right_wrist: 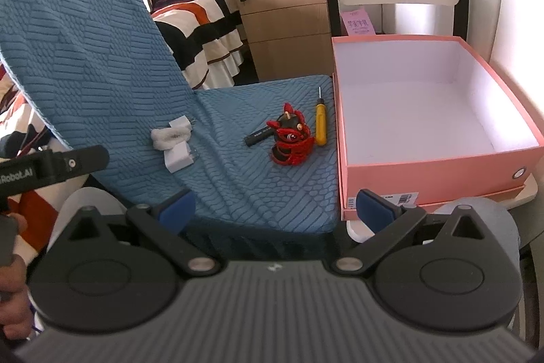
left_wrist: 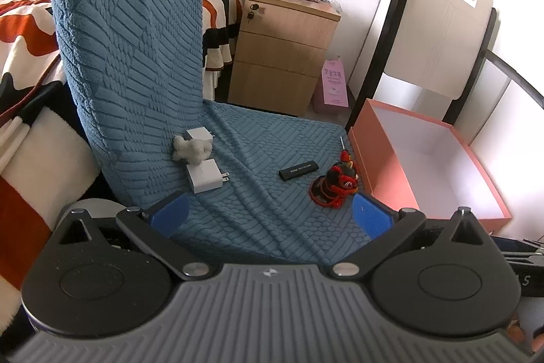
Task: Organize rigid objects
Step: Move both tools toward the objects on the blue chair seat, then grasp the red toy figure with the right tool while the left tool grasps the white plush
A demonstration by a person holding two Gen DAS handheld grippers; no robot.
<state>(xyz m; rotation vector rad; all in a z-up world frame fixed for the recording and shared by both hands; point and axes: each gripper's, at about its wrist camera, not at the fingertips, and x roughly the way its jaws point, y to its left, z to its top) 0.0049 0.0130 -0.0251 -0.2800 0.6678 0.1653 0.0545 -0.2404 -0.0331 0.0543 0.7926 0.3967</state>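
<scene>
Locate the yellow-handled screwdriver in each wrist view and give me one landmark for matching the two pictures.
Left wrist view: the yellow-handled screwdriver is mostly hidden behind the red and black lion-head toy; only its thin metal shaft and a bit of handle show, right of centre beside the open pink cardboard box.
Right wrist view: fully visible, centre-right, lying between the toy and the box's left wall.
Shared landmark: the pink box.

The left black two-finger gripper with blue pads [left_wrist: 270,215] is level, its jaws spread wide and empty. The right black gripper with blue pads [right_wrist: 277,210] is likewise spread and empty. A hand [right_wrist: 12,256] grips a handle at the right view's left edge.
</scene>
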